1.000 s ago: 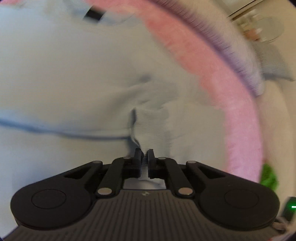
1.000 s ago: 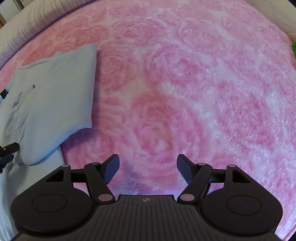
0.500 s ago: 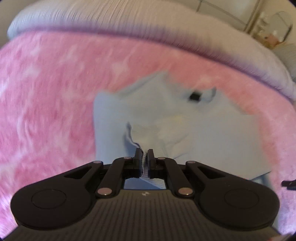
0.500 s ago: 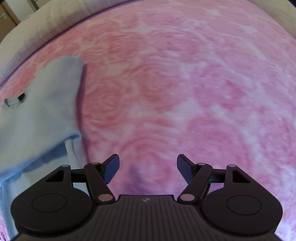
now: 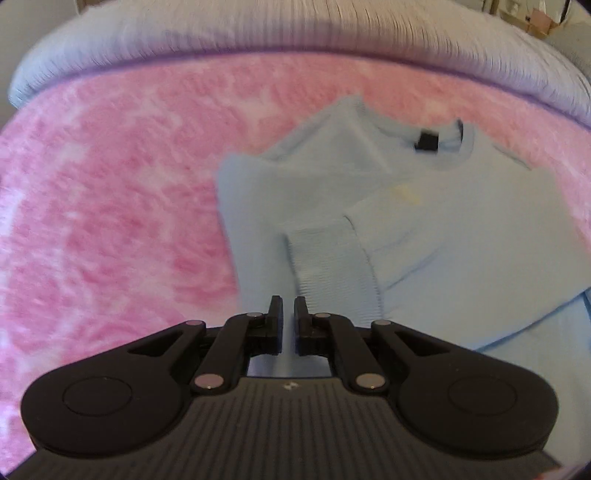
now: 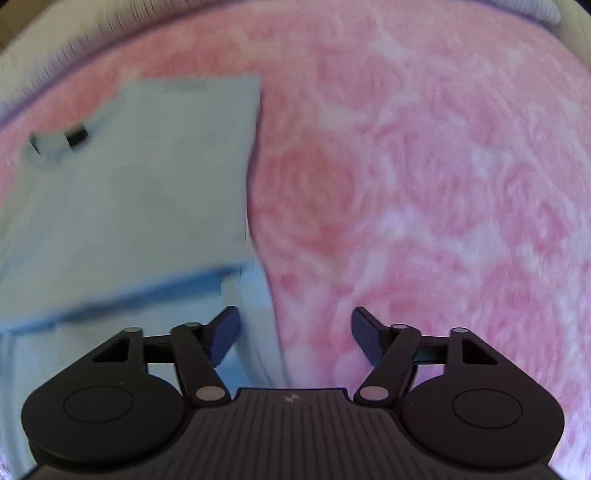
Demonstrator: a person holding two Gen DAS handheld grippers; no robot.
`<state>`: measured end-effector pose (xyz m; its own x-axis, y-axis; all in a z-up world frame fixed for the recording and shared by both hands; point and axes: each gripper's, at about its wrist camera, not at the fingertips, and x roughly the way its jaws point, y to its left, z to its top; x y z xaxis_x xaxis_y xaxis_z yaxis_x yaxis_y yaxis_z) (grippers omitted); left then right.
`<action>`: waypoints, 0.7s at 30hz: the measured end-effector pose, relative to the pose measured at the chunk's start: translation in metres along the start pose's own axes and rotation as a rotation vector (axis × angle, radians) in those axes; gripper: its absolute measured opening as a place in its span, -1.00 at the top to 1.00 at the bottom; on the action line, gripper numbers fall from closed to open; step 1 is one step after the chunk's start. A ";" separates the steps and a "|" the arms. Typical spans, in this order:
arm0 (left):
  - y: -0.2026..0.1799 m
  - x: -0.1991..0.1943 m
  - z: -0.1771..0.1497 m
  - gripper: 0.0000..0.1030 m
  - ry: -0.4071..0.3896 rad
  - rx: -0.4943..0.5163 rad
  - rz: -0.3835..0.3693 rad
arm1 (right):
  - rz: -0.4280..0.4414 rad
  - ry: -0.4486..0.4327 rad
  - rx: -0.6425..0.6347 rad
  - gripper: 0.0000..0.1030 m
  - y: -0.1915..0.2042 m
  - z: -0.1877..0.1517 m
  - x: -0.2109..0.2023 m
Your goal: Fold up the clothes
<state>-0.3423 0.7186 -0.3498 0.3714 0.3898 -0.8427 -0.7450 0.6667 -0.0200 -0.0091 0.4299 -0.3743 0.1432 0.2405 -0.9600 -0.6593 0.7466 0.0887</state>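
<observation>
On the left wrist view I read the left gripper [image 5: 288, 314] as clenched: its two fingers stand almost together, with a fold of pale blue cloth pinched in the narrow gap between them. That cloth is the ribbed cuff [image 5: 332, 266] of a sleeve belonging to the light blue sweatshirt [image 5: 461, 236], which lies on the pink rose-patterned blanket [image 5: 110, 229]. The cuff runs from the fingers up across the chest of the garment, so the sleeve lies over the body. The collar [image 5: 443, 147], with a small black label [image 5: 425, 141] inside it, sits at the far end of the garment, toward the grey ribbed bedding [image 5: 258, 33] that borders the blanket. A faint yellowish mark [image 5: 406, 194] shows on the chest; I cannot make out what it is. On the right wrist view, which is blurred, the right gripper [image 6: 293, 334] has its jaws wide apart and closing, with nothing pressed by either pad. Between the fingers I see the right-hand edge of the sweatshirt [image 6: 129, 192] near the left finger and bare blanket [image 6: 443, 184] near the right finger; whether the fingers touch the cloth I cannot tell. In this view the garment fills the left side, its black label [image 6: 77, 136] toward the upper left, and the blanket fills the right side.
</observation>
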 end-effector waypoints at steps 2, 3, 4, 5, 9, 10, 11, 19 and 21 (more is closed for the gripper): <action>-0.001 -0.013 0.000 0.95 -0.008 -0.012 -0.039 | 0.010 -0.034 0.000 -0.30 0.006 -0.007 -0.013; -0.004 -0.017 0.000 0.95 -0.002 -0.016 -0.076 | 0.016 -0.053 -0.013 -0.30 0.010 -0.010 -0.019; -0.007 -0.020 0.001 0.92 0.005 -0.019 -0.113 | 0.021 -0.070 -0.029 -0.30 0.015 -0.014 -0.025; -0.011 -0.022 0.000 0.89 0.016 -0.019 -0.146 | 0.028 -0.074 -0.046 -0.30 0.022 -0.019 -0.028; -0.031 0.019 -0.015 0.81 0.180 0.052 -0.139 | 0.051 -0.046 -0.068 -0.30 0.046 -0.037 -0.019; -0.027 0.021 -0.020 0.81 0.194 0.031 -0.132 | 0.051 -0.031 -0.069 -0.28 0.050 -0.043 -0.016; -0.024 0.022 -0.025 0.82 0.207 0.012 -0.125 | 0.038 -0.002 -0.068 -0.28 0.054 -0.049 -0.012; -0.018 -0.068 -0.048 0.56 0.303 -0.038 -0.045 | 0.012 0.015 -0.070 -0.33 0.068 -0.081 -0.067; -0.030 -0.090 -0.057 0.44 0.312 -0.044 -0.015 | 0.007 0.015 -0.110 -0.46 0.078 -0.085 -0.088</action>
<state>-0.3852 0.6278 -0.3034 0.1997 0.1618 -0.9664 -0.7665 0.6402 -0.0512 -0.1359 0.4144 -0.3051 0.1282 0.2358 -0.9633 -0.7375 0.6721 0.0664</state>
